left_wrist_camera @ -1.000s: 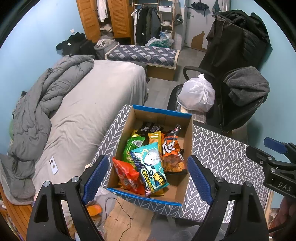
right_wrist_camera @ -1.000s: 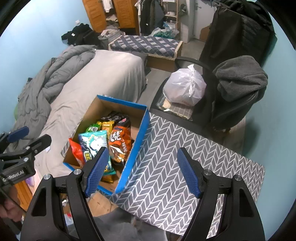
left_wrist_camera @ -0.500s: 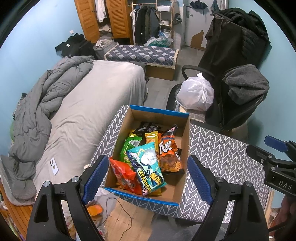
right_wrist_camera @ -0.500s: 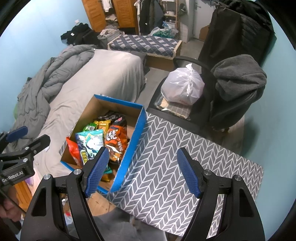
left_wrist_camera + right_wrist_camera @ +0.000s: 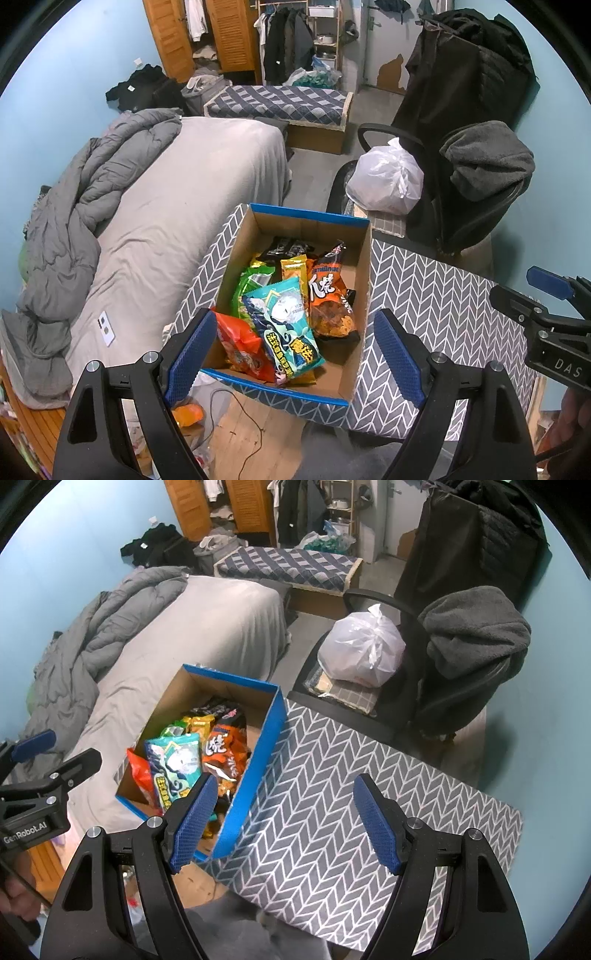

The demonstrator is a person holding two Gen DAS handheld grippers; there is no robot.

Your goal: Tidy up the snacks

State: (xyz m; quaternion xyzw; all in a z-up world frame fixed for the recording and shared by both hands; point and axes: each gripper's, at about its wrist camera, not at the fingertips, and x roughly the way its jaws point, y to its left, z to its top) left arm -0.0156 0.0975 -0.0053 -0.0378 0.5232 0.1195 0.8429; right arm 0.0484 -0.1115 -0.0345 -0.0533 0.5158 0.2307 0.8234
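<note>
The snack packets lie together inside an open cardboard box (image 5: pixel 364 280) with a blue rim, which stands on the left end of a bench (image 5: pixel 436 295) covered in a grey-and-white herringbone pattern. A teal packet (image 5: pixel 284 325) with a round white print lies on top near the front of the box; a red packet (image 5: pixel 240 341) lies against its left side, touching the front left corner. An orange packet (image 5: pixel 328 299) with large white characters lies to the right of the teal one, a green packet (image 5: pixel 253 284) and a narrow yellow packet (image 5: pixel 293 269) sit behind it, and a black packet (image 5: pixel 286 249) lies toward the far wall of the box. The right part of the box floor is bare cardboard. The rest of the bench, to the right of the box, carries nothing. The left hand-held gripper (image 5: pixel 291 350) hangs above the front of the box with its blue-padded jaws spread wide, nothing between them, and touches no packet. The right hand-held gripper (image 5: pixel 284 823) is held over the bench just right of the box, jaws likewise spread and holding nothing; its left pad overlaps the box's right wall in the right wrist view. Beyond the box stands a bed (image 5: pixel 184 192) with a grey sheet and a bunched grey duvet (image 5: pixel 77 206). Behind the bench, a black office chair (image 5: pixel 424 686) carries a white plastic bag (image 5: pixel 362 650) on its seat and a grey fleece garment (image 5: pixel 476 627) over its back.
</note>
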